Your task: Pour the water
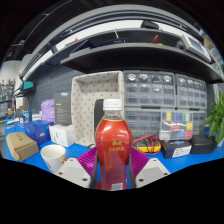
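A plastic bottle with a white cap, a red label and red liquid stands upright between my fingers. My gripper is shut on the bottle, its purple pads pressing the bottle's lower sides from left and right. A white paper cup sits on the blue table to the left, just ahead of the left finger. The bottle's base is hidden below the fingers.
A blue table carries a cardboard box and a white box at left, and a black tray at right. Behind the bottle stand a patterned box, grey drawer cabinets and a shelf above.
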Motion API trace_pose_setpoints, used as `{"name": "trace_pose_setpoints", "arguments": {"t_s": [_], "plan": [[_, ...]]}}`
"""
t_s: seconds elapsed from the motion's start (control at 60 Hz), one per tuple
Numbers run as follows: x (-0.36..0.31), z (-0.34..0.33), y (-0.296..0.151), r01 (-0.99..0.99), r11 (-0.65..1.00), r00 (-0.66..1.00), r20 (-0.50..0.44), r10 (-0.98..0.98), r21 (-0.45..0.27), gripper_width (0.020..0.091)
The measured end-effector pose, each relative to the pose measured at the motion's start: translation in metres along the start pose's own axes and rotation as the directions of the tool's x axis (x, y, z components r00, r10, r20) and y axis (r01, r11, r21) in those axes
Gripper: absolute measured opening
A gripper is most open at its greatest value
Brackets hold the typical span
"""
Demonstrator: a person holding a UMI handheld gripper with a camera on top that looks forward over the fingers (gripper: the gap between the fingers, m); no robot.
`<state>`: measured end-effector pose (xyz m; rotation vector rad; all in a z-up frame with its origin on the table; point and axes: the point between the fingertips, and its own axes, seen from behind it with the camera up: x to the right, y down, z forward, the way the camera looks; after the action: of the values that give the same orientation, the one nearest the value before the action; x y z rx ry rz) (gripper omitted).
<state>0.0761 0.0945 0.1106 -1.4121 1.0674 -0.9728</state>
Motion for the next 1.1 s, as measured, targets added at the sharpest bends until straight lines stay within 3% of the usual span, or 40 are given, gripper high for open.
{"name": "trace_pose_setpoints", "arguments": {"t_s": [0.083,0.283,0.35,0.617,1.1], "plan": [[0.003,-0.006,0.008,-0.031,0.998,0.999,-0.019,0.030,-0.048,0.0675],[0.007,-0.052,-0.006,-0.051,0.998,0.998,-0.048,0.050,-0.029,0.0693],[0.014,-0.075,-0.008,-0.043,0.999,0.995,-0.090,0.041,-0.028,0.0769],[0.038,-0.153,0.012,-0.059,0.997,0.965,-0.260,0.043,-0.054,0.0766],[0.085,-0.212,0.013,-0.072,0.997,0.921,-0.386,0.051,-0.039,0.0753]]}}
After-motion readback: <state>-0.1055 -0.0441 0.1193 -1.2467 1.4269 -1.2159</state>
